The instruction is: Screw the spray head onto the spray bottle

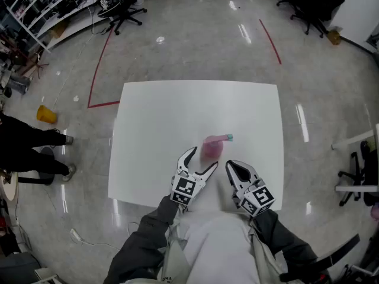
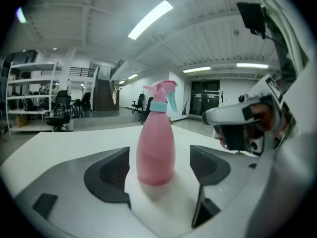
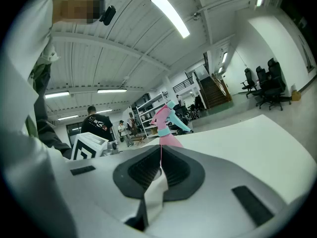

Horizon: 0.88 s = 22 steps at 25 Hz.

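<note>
**Head view, near edge.** Two dark grey sleeves [image 1: 145, 241] lead up to the hand-held grippers. Each gripper carries a cube with black-and-white square markers [image 1: 185, 188].

**Left gripper** [image 1: 202, 158] — the jaws are spread wide, one on each side of the pink plastic spray bottle [image 2: 156, 150]. In the left gripper view a strip of white surface shows between each dark ribbed pad [image 2: 111, 170] and the bottle wall. The pads therefore do not press on the bottle.

**Right gripper** [image 3: 160, 157] — the jaws are pressed together with nothing between them. This gripper lies just to the right of the left one, with its tip near the bottle's base but apart from it.

**Task object.** The bottle stands upright on the white square table [image 1: 154, 117], near the front edge and slightly right of centre. A pink trigger spray head [image 2: 159, 89] with a light teal collar [image 2: 158, 106] and a teal trigger [image 2: 172, 100] sits on the bottle neck. Whether it is threaded fully home cannot be told. In the head view the head points toward the picture's right.

**Beyond the table.**
- A glossy grey floor [image 1: 195, 40] is marked with red tape lines [image 1: 100, 64].
- A small yellow object [image 1: 46, 114] lies on the floor at left.
- A person in dark trousers [image 1: 26, 141] stands at the left edge.
- Farthest off are black office chairs [image 1: 124, 7] and white open shelving [image 1: 50, 7].
</note>
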Each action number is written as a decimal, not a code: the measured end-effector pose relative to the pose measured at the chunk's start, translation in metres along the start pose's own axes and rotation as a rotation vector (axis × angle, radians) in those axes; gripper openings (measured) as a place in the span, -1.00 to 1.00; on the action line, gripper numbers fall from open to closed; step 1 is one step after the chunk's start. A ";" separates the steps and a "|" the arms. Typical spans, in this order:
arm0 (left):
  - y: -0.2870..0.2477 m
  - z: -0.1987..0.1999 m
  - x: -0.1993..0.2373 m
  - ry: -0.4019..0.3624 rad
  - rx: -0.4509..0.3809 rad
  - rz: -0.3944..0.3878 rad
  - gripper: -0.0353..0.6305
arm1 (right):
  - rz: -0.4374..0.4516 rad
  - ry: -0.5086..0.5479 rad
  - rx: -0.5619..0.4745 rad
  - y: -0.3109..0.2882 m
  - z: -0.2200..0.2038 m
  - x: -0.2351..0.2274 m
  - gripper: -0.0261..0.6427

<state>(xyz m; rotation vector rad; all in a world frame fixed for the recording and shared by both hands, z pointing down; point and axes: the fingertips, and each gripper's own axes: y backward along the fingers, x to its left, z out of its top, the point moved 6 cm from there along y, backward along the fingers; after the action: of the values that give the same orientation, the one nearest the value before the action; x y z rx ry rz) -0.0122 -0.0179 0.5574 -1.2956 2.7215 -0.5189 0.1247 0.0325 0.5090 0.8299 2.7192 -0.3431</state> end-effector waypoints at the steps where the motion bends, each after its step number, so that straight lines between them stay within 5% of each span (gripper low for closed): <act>1: -0.011 -0.002 0.001 -0.018 0.013 -0.006 0.22 | 0.003 -0.004 -0.004 0.001 0.000 0.000 -0.93; 3: -0.031 -0.007 0.003 -0.049 0.032 -0.013 0.45 | 0.011 -0.010 -0.013 0.002 0.000 0.000 -0.93; 6: -0.055 -0.016 0.006 -0.105 0.041 -0.013 0.49 | 0.025 0.013 -0.021 0.000 0.002 0.004 -0.92; 11: -0.082 -0.010 0.005 -0.123 0.057 -0.043 0.49 | 0.048 0.160 0.023 -0.018 0.009 0.009 -0.38; 17: -0.083 -0.013 -0.006 -0.148 0.081 -0.113 0.45 | 0.052 0.300 0.065 -0.043 0.018 0.001 -0.38; 22: -0.071 -0.014 -0.016 -0.160 0.083 -0.130 0.45 | 0.150 0.402 0.067 -0.053 0.026 0.003 -0.38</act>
<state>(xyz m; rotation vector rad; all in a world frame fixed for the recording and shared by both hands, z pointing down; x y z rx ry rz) 0.0476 -0.0431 0.5936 -1.4336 2.4728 -0.5093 0.0968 -0.0167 0.4911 1.2302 2.9939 -0.2593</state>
